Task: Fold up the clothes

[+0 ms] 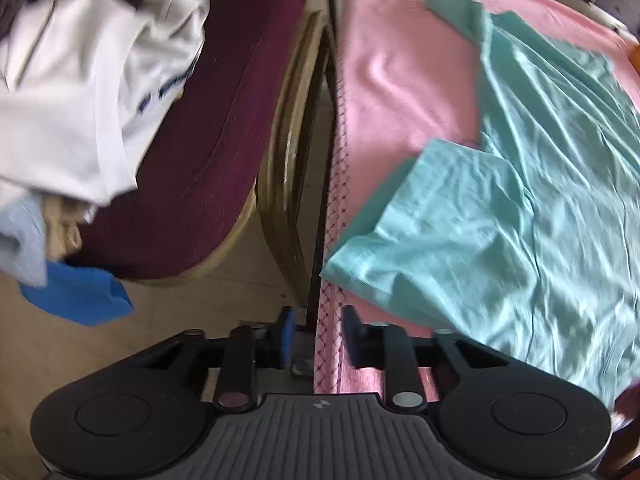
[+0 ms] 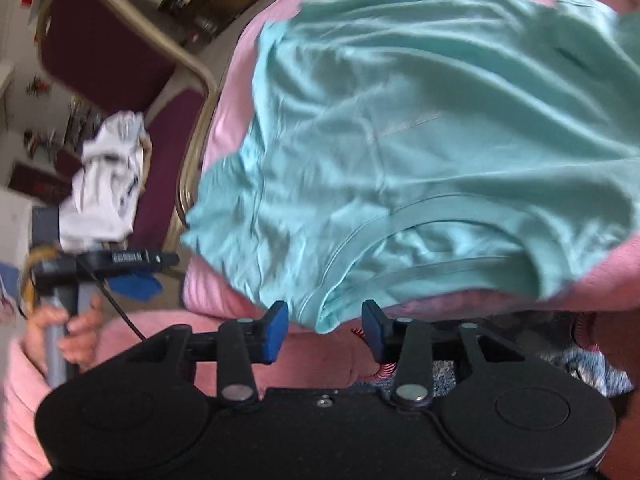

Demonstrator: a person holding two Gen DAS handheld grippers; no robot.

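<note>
A teal T-shirt (image 1: 520, 200) lies spread and wrinkled on a pink cloth-covered surface (image 1: 392, 80). One sleeve (image 1: 420, 220) reaches toward the surface's left edge. My left gripper (image 1: 319, 334) hovers over that edge, beside the sleeve, open by a narrow gap with nothing between its blue pads. In the right wrist view the T-shirt (image 2: 400, 120) shows its neckline (image 2: 420, 216) nearest me. My right gripper (image 2: 325, 330) is open at the shirt's near edge. A fold of the collar hangs between its pads (image 2: 276, 332) without being pressed.
A chair with a maroon seat (image 1: 208, 140) stands left of the pink surface, with a narrow gap between them. It holds a pile of white clothes (image 1: 80, 80), and a blue garment (image 1: 80, 296) hangs off its front. A hand (image 2: 76, 328) grips the left gripper's handle.
</note>
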